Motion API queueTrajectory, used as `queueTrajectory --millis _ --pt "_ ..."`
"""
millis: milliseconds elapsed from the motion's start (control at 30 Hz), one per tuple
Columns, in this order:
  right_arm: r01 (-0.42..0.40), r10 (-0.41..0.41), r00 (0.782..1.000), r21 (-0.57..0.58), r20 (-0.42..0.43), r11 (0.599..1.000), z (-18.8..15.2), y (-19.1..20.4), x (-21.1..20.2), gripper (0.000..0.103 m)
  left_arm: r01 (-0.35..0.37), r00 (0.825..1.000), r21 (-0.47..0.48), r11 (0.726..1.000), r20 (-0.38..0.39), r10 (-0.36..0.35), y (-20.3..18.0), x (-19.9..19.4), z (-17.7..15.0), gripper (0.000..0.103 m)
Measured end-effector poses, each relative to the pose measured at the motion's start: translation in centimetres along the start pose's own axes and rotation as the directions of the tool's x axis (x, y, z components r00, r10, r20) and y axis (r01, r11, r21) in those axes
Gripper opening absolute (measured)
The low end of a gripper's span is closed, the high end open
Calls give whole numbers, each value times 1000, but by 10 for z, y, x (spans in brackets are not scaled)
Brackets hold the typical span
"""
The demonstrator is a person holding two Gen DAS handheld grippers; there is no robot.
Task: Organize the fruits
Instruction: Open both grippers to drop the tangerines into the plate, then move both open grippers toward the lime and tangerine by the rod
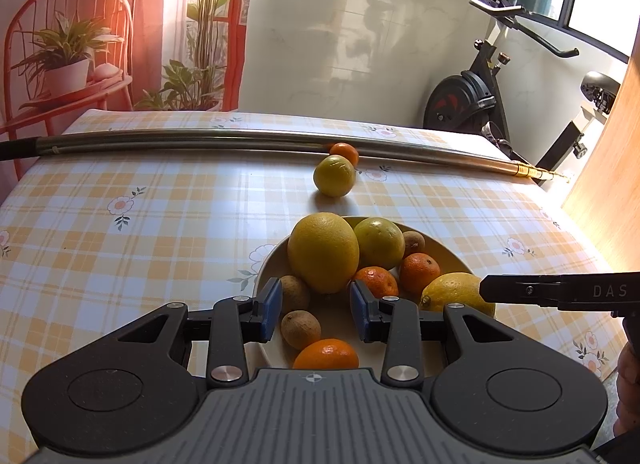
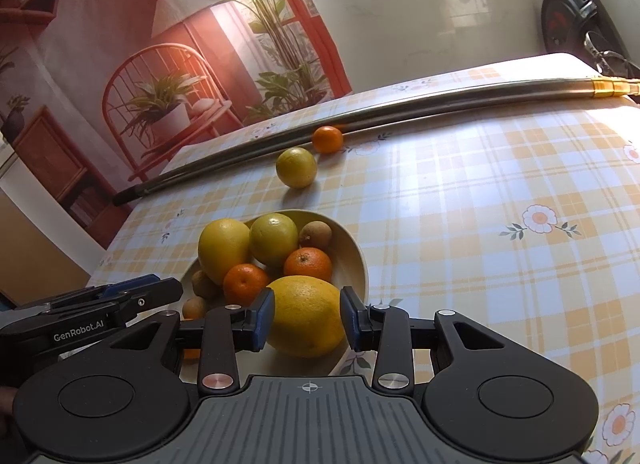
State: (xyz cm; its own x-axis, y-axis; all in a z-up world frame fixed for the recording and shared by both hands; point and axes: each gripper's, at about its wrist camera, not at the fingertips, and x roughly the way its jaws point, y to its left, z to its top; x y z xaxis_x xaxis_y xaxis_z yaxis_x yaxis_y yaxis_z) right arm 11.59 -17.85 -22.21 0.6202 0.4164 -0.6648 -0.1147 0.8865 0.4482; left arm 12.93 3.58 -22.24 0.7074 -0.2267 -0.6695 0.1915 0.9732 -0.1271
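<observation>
A cream bowl (image 1: 261, 273) (image 2: 359, 254) holds a large yellow citrus (image 1: 323, 252), a greenish orange (image 1: 379, 243), several tangerines and small brown fruits. A lemon (image 1: 454, 291) (image 2: 306, 316) lies at the bowl's right rim. My right gripper (image 2: 307, 319) (image 1: 486, 289) is open, its blue pads at either side of the lemon's near end. Over the bowl's near side hangs my left gripper (image 1: 316, 310), open and holding nothing. Beyond the bowl, a second greenish orange (image 1: 334, 176) (image 2: 297, 167) and a tangerine (image 1: 345, 152) (image 2: 327, 139) sit loose on the checked tablecloth.
A long metal pole (image 1: 240, 140) (image 2: 440, 104) lies across the table's far side, with the loose tangerine against it. An exercise bike (image 1: 472, 100) stands past the far right corner. A hand (image 1: 628, 384) shows at the right edge. Bare cloth (image 2: 500, 192) spreads right of the bowl.
</observation>
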Motion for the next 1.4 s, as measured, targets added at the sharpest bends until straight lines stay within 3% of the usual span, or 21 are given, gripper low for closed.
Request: queueTrajectory --millis 400,667,800,1000,1400 --pt "14 -14 1000 -5 14 1000 1 1 -3 34 -3 1000 -4 1000 5 3 1 -2 0 39" --pt "81 -73 992 -75 104 994 1 0 -30 34 -5 999 -14 1000 32 6 3 -7 -1 39" --pt "100 -94 988 -46 122 994 1 -15 -40 34 -8 1000 -27 1000 19 9 6 -4 0 39" --pt "102 -101 988 4 118 995 3 -29 -40 34 -9 1000 -22 1000 8 9 4 0 0 39" --pt "93 -88 989 -36 115 995 -2 -18 -38 34 -7 1000 -25 1000 15 7 4 -3 -1 39"
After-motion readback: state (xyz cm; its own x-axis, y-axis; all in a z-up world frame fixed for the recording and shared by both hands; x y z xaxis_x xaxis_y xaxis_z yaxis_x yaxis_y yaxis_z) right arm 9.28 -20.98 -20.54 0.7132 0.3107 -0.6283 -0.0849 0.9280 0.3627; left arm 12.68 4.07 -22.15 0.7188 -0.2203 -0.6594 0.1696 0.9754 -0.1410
